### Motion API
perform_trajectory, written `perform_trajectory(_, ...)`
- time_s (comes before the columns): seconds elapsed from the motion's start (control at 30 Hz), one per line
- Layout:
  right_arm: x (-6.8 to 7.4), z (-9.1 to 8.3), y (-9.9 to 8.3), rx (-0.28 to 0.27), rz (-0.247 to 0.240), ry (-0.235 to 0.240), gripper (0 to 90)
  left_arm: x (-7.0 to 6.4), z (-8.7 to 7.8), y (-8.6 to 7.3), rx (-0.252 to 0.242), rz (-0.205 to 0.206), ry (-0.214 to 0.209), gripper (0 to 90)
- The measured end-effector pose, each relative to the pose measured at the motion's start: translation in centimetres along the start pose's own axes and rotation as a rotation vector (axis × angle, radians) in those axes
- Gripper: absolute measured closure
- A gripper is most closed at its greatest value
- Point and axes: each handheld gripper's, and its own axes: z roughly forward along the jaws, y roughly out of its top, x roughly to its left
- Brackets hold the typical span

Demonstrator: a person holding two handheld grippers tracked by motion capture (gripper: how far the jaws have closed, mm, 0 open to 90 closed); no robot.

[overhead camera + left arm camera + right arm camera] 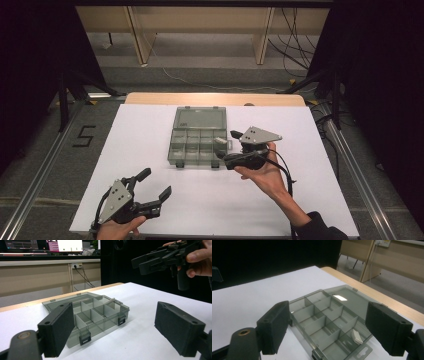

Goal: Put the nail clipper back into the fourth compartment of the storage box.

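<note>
Covering a wooden table, a white sheet is seen in a dark-curtained room. The compartment box is laid mid-sheet, lid hinged open toward the far edge. Left gripper and right gripper are held with jaws apart, nothing clamped.

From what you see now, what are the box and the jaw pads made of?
Box: probably hard smoky-grey plastic, glossy; its dividers show through the walls and the lid reflects light. Pads: seemingly black foam or rubber, matte, with a grainy surface.
</note>
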Motion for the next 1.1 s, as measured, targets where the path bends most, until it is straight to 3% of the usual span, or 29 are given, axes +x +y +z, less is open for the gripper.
perform_trajectory(0.5,1.0,-1.3,-0.8,-0.036,-0.007,0.024,21.4,-0.1,0.0,0.0,-0.001,-0.003,0.000,15.4)
perform_trajectory(0.57,1.0,-1.4,-0.9,-0.052,-0.031,0.015,21.1,-0.1,0.0,0.0,-0.002,-0.005,0.000,15.4)
perform_trajectory(0.73,1.3,-2.0,-1.4,-0.059,-0.007,0.024,20.7,0.0,0.0,0.0,-0.001,0.004,-0.002,15.4)
perform_trajectory(1.1,1.4,-3.4,-2.4,-0.095,-0.011,0.017,20.3,-0.1,0.0,0.0,0.000,0.001,-0.003,15.4)
